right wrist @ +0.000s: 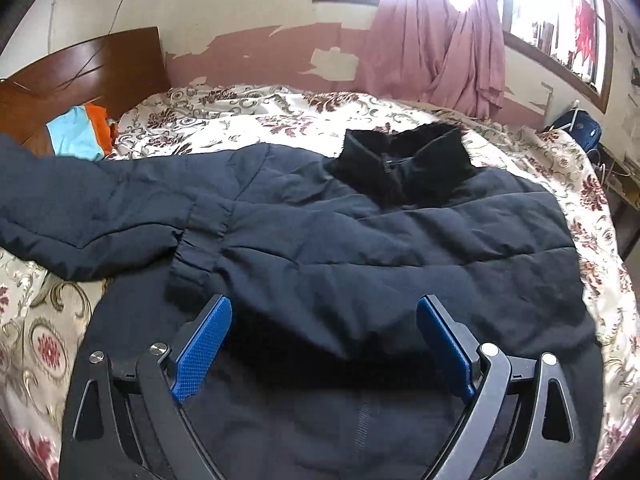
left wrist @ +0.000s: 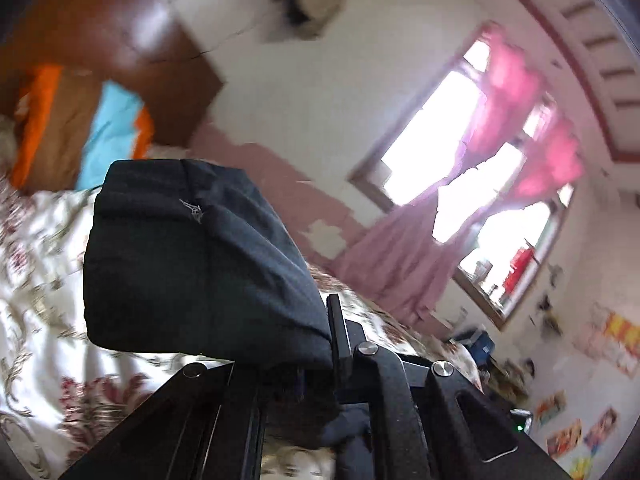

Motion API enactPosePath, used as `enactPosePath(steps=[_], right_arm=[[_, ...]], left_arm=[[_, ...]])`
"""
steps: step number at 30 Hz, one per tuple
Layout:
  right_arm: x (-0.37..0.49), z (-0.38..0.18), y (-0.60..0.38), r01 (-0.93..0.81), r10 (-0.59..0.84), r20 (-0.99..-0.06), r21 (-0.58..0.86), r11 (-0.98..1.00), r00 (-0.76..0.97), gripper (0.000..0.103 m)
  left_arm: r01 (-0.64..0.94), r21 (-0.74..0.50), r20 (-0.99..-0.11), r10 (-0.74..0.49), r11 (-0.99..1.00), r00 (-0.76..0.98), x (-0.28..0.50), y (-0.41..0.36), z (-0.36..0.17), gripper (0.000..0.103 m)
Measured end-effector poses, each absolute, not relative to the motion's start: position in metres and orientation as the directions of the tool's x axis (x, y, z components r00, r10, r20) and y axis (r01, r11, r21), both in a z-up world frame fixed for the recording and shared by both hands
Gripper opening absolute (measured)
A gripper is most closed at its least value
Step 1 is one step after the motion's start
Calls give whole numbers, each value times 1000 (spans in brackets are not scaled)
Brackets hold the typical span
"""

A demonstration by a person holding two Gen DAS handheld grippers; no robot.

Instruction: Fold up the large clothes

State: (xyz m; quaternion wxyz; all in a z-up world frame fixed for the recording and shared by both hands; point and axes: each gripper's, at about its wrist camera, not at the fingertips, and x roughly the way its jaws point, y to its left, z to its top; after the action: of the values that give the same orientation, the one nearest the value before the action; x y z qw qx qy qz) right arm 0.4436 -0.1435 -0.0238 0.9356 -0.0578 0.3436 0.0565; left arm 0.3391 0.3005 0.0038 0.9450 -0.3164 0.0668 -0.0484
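A dark navy padded jacket lies spread across a bed covered with a cream floral bedspread. Its black stand-up collar, with the zipper running down the middle, points toward the far wall, and one sleeve stretches out to the left, its ribbed cuff band lying on the jacket's body.

The right claw hovers over the lower part of the jacket with its jaws spread wide; the blue textured pads face each other with dark fabric between them, and nothing is clamped.

In the left wrist view, the left claw is closed on a thick fold of the jacket, which bulges up in front of the lens and hides most of the fingers. A short loose thread shows on a seam of that fold. This view is tilted and blurred.

At the head of the bed stands a brown wooden headboard, with an orange and light blue cloth lying just beside it. Behind the bed the wall shows peeling pink paint, and pink curtains hang at a bright window. A dark blue bag sits beyond the bed's far right corner
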Motion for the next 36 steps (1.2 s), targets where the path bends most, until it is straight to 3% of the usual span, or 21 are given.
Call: enactPosePath(steps=[6,10,13,22,28,31,34,36], right_arm=[[426,-25,-194,-106,70,-650,-16,994,757,91],[415,-30,-228,-77,75,-651,26,997,755,91],[409,-35,-248,-54,78,-657,57,997,749,91],[390,-53,-300,-78,141,-675,123,989,725,91],[376,-62,-311,-122,220,-690,188,975,690,91],[374,-66,-315,-136,296,-686,279,951,664,91],[374,-72,-313,-147,357,-681,347,926,639,91],[375,-76,-307,-172,401,-674,381,908,620,91]], left_arm=[[175,-431,-115,-246,885,963,337,227,34,9],[246,-267,-186,-301,932,935,336,161,43,9],[315,-216,-244,-364,924,899,337,115,41,9],[462,-76,-464,-441,884,768,348,15,-13,9],[484,-17,-620,-389,875,682,351,-17,-56,10],[503,-1,-670,-374,864,641,347,-21,-71,16],[532,40,-694,-360,846,623,337,-24,-80,32],[545,85,-687,-346,834,638,326,-25,-83,67]])
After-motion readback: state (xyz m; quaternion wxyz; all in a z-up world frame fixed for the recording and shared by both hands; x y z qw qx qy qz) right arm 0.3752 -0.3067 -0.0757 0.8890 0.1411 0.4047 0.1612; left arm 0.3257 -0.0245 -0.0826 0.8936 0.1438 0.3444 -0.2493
